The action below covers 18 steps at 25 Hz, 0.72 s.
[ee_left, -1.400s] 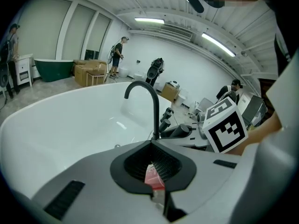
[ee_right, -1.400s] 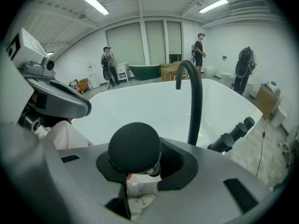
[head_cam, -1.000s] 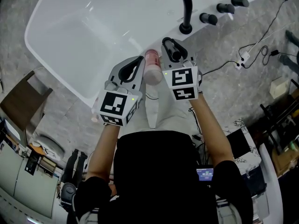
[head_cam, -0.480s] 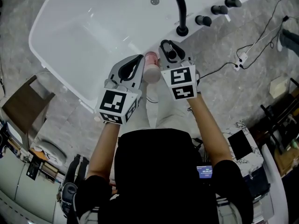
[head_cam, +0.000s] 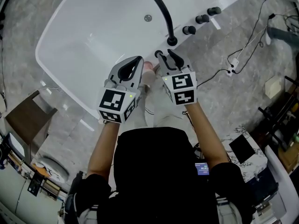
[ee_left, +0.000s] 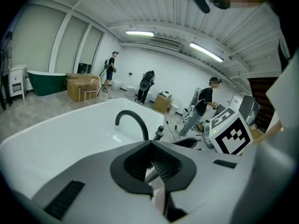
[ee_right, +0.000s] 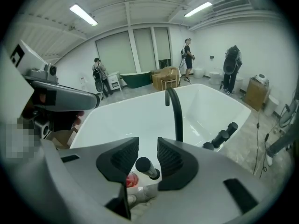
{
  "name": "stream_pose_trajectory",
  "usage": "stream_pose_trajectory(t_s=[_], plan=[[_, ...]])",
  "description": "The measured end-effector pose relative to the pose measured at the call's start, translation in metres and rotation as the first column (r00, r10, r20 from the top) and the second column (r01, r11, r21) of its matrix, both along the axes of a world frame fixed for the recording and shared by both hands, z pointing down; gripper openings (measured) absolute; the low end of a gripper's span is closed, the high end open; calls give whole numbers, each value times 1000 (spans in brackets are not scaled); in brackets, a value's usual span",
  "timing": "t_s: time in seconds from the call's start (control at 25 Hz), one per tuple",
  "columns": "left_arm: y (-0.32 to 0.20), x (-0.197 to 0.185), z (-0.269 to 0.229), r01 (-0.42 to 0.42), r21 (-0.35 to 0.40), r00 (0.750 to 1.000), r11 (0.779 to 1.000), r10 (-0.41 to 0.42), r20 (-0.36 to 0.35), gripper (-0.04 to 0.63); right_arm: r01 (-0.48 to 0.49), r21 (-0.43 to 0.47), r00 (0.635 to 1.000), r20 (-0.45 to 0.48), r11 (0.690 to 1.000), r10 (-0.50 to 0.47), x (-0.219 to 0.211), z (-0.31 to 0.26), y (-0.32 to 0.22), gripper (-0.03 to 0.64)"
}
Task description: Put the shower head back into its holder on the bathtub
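Observation:
The black shower head (ee_right: pixel 145 165) stands upright at the rim of the white bathtub (head_cam: pixel 58 80), its round end facing up. My right gripper (ee_right: pixel 147 146) hangs above it. Its jaws are opening, and the shower head shows in the gap without touching either pad. In the head view the right gripper (head_cam: pixel 164 55) is beside the left gripper (head_cam: pixel 139 59), both over the near rim. The left gripper (ee_left: pixel 152 164) has its ribbed pads pressed together and I see nothing held. A pink bottle (head_cam: pixel 148 66) lies between the two grippers.
A black arched faucet (head_cam: pixel 161 10) rises from the rim just beyond the grippers, with three black knobs (head_cam: pixel 202 18) to its right. Cables (head_cam: pixel 243 50) trail over the marble floor at right. A brown box (head_cam: pixel 23 115) sits at left. People stand far off.
Both grippers have lifted together off the tub rim. The pink bottle is now mostly covered by them. The right jaws stand a little wider around the shower head.

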<state>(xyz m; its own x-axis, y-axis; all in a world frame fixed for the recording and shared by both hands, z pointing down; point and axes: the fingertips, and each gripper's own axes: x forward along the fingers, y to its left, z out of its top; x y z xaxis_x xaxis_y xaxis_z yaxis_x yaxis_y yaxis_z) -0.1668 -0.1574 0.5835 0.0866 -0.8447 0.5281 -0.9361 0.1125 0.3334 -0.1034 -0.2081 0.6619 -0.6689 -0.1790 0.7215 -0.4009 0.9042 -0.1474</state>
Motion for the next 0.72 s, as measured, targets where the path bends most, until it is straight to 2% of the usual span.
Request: stream_pose_trajectory(t_s=[0.24, 0.48, 0.72], plan=[[-6, -14, -57, 11, 75, 999, 997, -14, 48, 14, -71, 20, 996, 48, 997, 70, 19, -64, -16, 55], [-7, -19, -123, 7, 188, 994, 982, -28, 106, 14, -89, 114, 989, 129, 990, 74, 24, -133, -16, 35], [-1, -9, -164, -33, 231, 990, 972, 0, 141, 14, -129, 150, 966, 244, 980, 90, 18, -196, -11, 26]])
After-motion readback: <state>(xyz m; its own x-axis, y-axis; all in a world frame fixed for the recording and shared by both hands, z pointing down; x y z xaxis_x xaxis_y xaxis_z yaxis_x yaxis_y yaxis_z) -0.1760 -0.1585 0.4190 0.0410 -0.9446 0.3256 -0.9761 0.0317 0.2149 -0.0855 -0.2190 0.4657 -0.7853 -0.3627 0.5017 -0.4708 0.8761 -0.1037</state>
